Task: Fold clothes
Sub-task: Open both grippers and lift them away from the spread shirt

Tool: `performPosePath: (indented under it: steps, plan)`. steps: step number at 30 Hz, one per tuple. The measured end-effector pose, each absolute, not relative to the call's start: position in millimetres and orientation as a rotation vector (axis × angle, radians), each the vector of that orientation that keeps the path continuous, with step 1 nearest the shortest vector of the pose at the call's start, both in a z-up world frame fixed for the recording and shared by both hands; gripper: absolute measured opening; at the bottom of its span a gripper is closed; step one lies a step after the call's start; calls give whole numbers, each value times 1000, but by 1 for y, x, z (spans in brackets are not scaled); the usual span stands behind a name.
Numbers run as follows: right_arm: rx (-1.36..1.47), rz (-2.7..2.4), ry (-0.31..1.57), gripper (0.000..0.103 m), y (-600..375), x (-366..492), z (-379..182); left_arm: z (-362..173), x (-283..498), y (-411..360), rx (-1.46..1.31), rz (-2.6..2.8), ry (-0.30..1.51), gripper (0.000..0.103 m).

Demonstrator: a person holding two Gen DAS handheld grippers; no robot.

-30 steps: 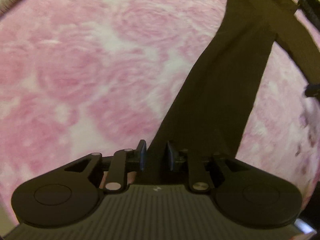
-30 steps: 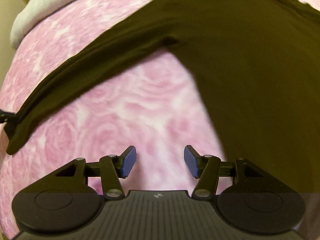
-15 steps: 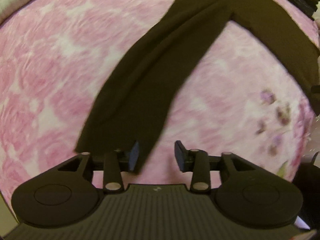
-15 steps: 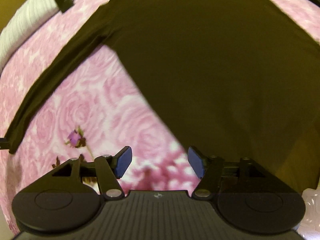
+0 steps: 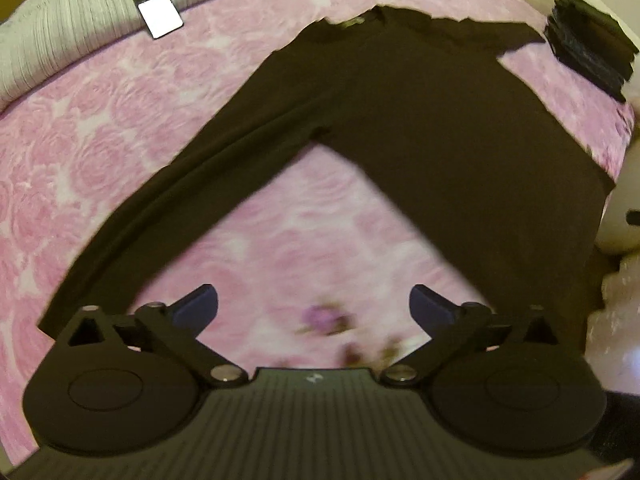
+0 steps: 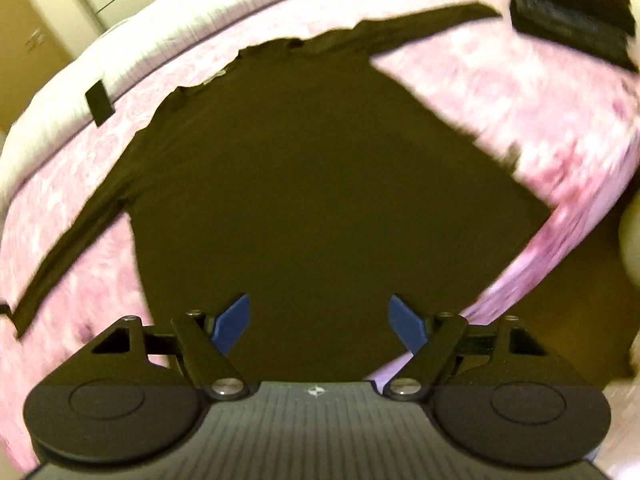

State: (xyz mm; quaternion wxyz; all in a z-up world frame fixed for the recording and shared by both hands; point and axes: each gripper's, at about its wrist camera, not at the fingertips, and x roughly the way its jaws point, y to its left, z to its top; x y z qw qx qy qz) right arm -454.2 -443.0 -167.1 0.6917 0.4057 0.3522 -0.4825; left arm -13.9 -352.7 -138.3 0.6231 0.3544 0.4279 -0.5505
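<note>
The left gripper [image 5: 314,304] has its fingers [image 5: 198,305] spread wide and opening, with nothing between them; below the gap lies bare pink rose-patterned bedspread [image 5: 100,140] with a blurred purple flower print. The right gripper [image 6: 318,322] likewise has its blue-tipped fingers [image 6: 234,322] spread and opening, gripping nothing; the shirt body shows in the gap beneath them, apart from the pads. The dark long-sleeved shirt [image 5: 420,128] lies flat on the bed, collar toward the far edge and hem toward the near edge, so its long axis runs from near to far. In the left wrist view one sleeve [image 5: 180,200] extends diagonally down to the left, its cuff ending beside the left gripper's housing; the other sleeve [image 6: 432,20] runs along the far edge toward a stack of dark folded clothes [image 5: 588,44] at the upper right corner of the bed. A white ribbed cover [image 5: 72,32] borders the bedspread on the far left side, and a small dark tag [image 5: 158,10] sits on that border. Both views are motion-blurred. No obstruction stands between either gripper and the shirt.
</note>
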Motion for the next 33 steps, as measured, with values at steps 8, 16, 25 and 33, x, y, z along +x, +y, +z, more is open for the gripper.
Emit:
performPosePath:
  steps: [8, 16, 25, 33]
  plan:
    - [842, -1169, 852, 88, -461, -573, -124, -111, -111, -367, 805, -1222, 972, 102]
    - [875, -1184, 759, 88, -438, -566, -91, -67, -118, -336, 770, -1261, 894, 102]
    - [816, -1165, 723, 88, -371, -478, -48, -33, -63, -275, 735, -1346, 809, 102]
    - [772, -1154, 773, 88, -299, -396, -16, -22, -21, -208, 709, -1363, 800, 102]
